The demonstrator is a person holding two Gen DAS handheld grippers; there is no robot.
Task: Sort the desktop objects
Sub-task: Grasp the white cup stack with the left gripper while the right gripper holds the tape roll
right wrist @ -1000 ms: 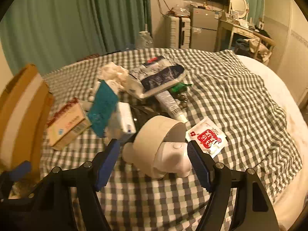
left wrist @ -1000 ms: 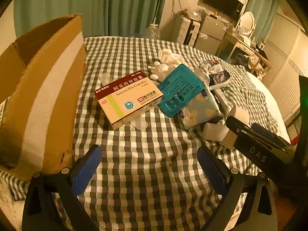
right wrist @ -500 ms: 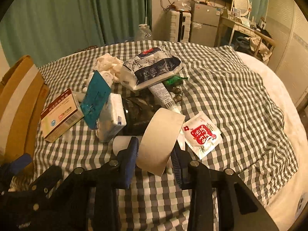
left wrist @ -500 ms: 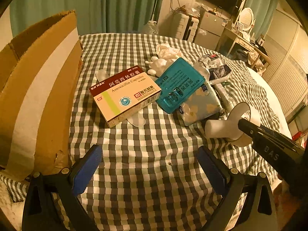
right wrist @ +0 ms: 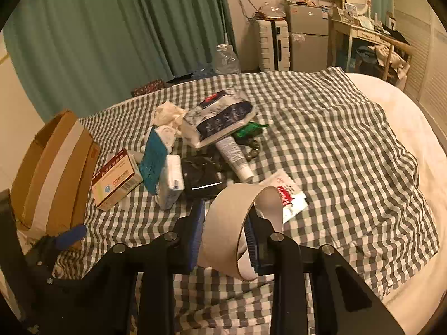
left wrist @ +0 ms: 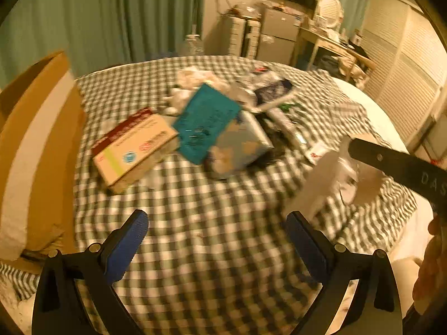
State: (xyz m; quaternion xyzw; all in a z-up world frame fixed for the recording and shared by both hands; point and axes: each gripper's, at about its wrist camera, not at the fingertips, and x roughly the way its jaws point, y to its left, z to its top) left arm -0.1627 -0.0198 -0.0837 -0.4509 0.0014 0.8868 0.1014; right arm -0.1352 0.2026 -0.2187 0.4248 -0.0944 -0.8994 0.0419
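Checked cloth [right wrist: 335, 128] on a bed, with sundry items, listed left to right.

1. Cardboard box [right wrist: 53, 167], open, standing at the cloth's left edge, a pale tape stripe down its side.
2. Left gripper [left wrist: 215, 240]: blue-padded fingers wide apart, nothing between them, hovering over bare cloth near the box. In the right wrist view only one blue fingertip shows, low and just beside the box.
3. Medicine carton [right wrist: 116, 178], red and cream, lying flat just right of the box.
4. Teal packet [right wrist: 153, 162], leaning against the carton's right side, tilted on edge.
5. Tissue pack [right wrist: 171, 184], white and pale blue, touching the teal packet.
6. Crumpled white tissue [right wrist: 169, 114], behind the packet.
7. Black pouch [right wrist: 202, 178], just right of the tissue pack.
8. Plastic bag [right wrist: 220, 117], white and dark blue, resting atop the heap.
9. Tube [right wrist: 236, 157], white, lying beneath the bag's edge, cap toward the camera.
10. Green wrapper [right wrist: 248, 129], beside the tube; contents unclear.
11. Tape roll [right wrist: 232, 223], a wide pale ring, lifted above the cloth in front of the heap.
12. Right gripper [right wrist: 225, 240]: jaws have just been closing and clamp the roll, one pad outside the ring, one inside.
13. Sachet [right wrist: 290, 198], white with red print, flat on the cloth, partly hidden behind the roll.
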